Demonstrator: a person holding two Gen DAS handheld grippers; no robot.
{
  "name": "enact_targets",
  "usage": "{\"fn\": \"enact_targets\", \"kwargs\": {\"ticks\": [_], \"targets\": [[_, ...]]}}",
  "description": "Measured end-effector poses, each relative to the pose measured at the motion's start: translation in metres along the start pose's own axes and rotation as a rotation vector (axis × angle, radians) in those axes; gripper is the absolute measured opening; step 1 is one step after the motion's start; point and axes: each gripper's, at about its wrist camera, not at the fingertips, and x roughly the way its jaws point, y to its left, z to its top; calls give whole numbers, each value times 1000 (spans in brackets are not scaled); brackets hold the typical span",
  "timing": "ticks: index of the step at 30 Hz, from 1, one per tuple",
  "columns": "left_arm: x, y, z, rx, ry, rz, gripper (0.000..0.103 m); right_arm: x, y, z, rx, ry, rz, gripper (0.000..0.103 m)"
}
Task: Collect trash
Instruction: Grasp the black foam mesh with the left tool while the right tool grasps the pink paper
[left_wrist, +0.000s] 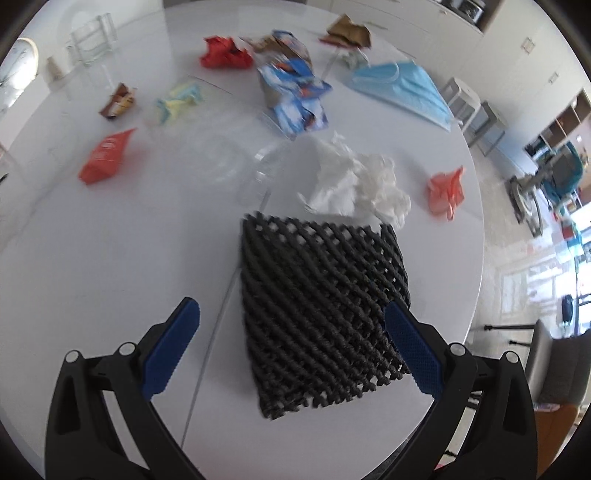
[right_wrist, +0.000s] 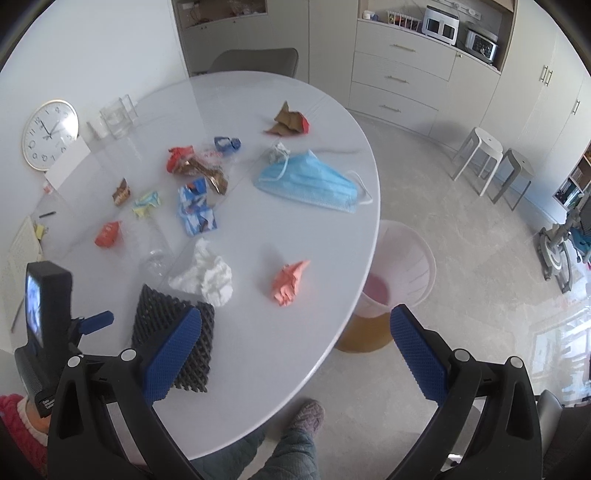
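Left wrist view: my left gripper (left_wrist: 291, 345) hangs spread wide over the black foam net sleeve (left_wrist: 321, 314), nothing held. The sleeve lies flat on the white table (left_wrist: 110, 258) near the front edge, between the two blue pads, not touched as far as I can tell. Just beyond it sits the crumpled white tissue (left_wrist: 354, 181), its near edge meeting the sleeve's far edge. A clear plastic bottle (left_wrist: 236, 166) lies to the left of the tissue, hard to make out. A pink wad (left_wrist: 445, 190) is off to the right, apart.

Right wrist view: my right gripper (right_wrist: 295, 352) is also released and empty, hovering above the table rim (right_wrist: 325, 354). The pink bin (right_wrist: 402, 266) stands on the floor beside the table, partly under its edge. Blue face mask (right_wrist: 314, 181), blue-white wrapper (right_wrist: 197, 210), brown wrapper (right_wrist: 290, 120) and red packet (right_wrist: 109, 234) are scattered farther back.

Handling guess: the sleeve looks very light, soft and springy. It should squash flat under a pinch and spring back, and won't break. Flat on a smooth top, so the fingers may skate over it. Best hold, I'd say, is one side edge, with one pad slid under the mesh, or pinching across a raised fold. The open mesh should grip the textured pads well. Risk: dragging the tissue along.
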Motion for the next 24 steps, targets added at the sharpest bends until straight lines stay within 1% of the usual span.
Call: {"fn": "enact_targets", "kwargs": {"ticks": [5,10,12,13,14,16,17,19,20,22,23,24], "targets": [[18,-16,3,4,51,-45,95,6,-9,-8,35,22,-21,101],[25,-28,10,31,60,-34,95,9,-16,-12,62,32,-37,101],[24,-29,10,26,51,-50,94,11,-18,-13,70,34,-42,101],[23,-29,11,21,47,-64,85,12,-20,-13,77,36,-44,101],[23,-29,11,20,47,-73,80,13,-21,-13,82,38,-43,101],[21,-27,9,26,42,-65,69,15,-23,-13,88,42,-39,101],[20,-25,8,29,38,-60,66,17,-23,-13,90,44,-36,101],[17,-21,6,32,30,-48,51,19,-22,-13,90,47,-27,101],[14,-17,4,33,28,-43,46,21,-22,-13,89,50,-22,101],[10,-10,4,37,26,-41,26,26,-21,-12,87,54,-6,101],[8,-6,4,37,24,-50,22,31,-20,-12,83,58,10,101],[6,-3,3,36,27,-69,15,35,-18,-11,80,60,21,101]]}}
